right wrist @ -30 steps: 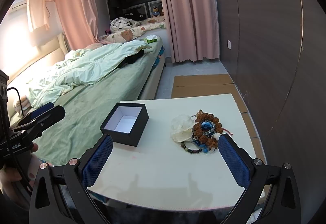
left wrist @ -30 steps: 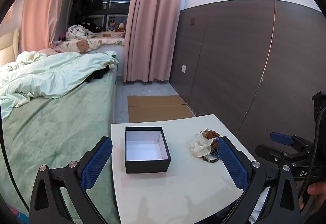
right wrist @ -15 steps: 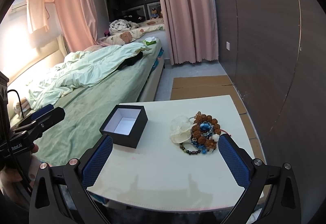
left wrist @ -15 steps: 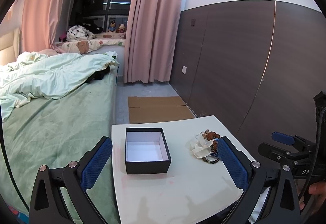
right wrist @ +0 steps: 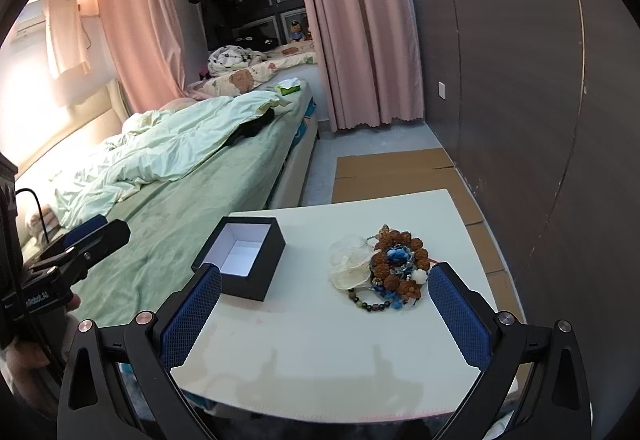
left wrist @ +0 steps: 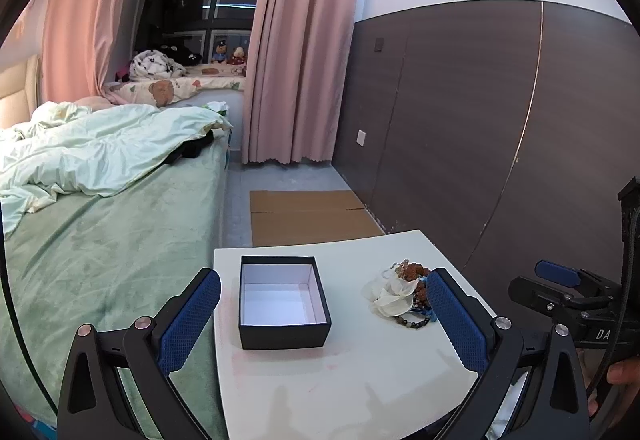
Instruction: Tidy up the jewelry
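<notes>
A wide bed covered in a pale green plush blanket fills the left of the room, with a rumpled mint-white duvet heaped toward its head. Long pink curtains hang beside a dark window, and a dark brown panelled wall runs along the right. A flattened sheet of brown cardboard lies on the grey floor between the bed and that wall.

Nearer the cameras stands a small white square table, just beside the bed's edge. On its left part sits an open square black box with a white lining; nothing lies inside it. On the table's right part, well apart from the box, lies a small heap of jewelry: a bracelet of large knobbly brown beads around a blue cluster, a white petal-shaped ornament touching its left side, and a thin string of small dark beads at the near edge.

The left gripper, black-framed with blue textured pads, hovers over the near edge of the table with its jaws spread wide, holding nothing; the box sits between its fingers in the left wrist view. The right gripper hangs likewise, spread wide and holding nothing, the jewelry heap just ahead of its right finger.
</notes>
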`<state>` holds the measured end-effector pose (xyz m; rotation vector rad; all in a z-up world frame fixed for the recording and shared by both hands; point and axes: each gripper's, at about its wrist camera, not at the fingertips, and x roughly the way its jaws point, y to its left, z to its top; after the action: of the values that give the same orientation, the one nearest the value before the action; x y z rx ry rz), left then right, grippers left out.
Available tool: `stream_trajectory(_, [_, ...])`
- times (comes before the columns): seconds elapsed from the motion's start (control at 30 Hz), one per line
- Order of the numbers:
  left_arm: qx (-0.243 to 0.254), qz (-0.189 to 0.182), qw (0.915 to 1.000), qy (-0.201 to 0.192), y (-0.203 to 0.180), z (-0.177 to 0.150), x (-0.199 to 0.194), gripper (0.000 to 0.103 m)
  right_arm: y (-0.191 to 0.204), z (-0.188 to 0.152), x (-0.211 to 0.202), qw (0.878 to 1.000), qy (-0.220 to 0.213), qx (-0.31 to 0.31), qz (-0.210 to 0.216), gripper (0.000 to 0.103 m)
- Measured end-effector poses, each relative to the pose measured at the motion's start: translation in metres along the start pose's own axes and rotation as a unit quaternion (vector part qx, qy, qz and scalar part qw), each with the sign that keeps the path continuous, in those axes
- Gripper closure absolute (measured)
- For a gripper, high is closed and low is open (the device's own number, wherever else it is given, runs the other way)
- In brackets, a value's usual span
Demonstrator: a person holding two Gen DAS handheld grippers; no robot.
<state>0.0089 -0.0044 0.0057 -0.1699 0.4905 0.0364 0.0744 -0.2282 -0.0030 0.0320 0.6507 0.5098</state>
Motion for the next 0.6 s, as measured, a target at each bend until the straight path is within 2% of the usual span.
stream_trajectory(0.37, [-0.017, -0.021, 0.9993, 0.024, -0.006, 0.007, 0.035, 0.0, -0.034, 0.01, 0.017, 0.999, 0.005, 0.048, -0.005, 0.0])
stream_trajectory(0.6, [-0.019, -0.041, 0.998, 0.043, -0.013, 0.007, 0.058, 0.001, -0.071, 0.01, 0.036, 0.993, 0.034, 0.109, -0.022, 0.0])
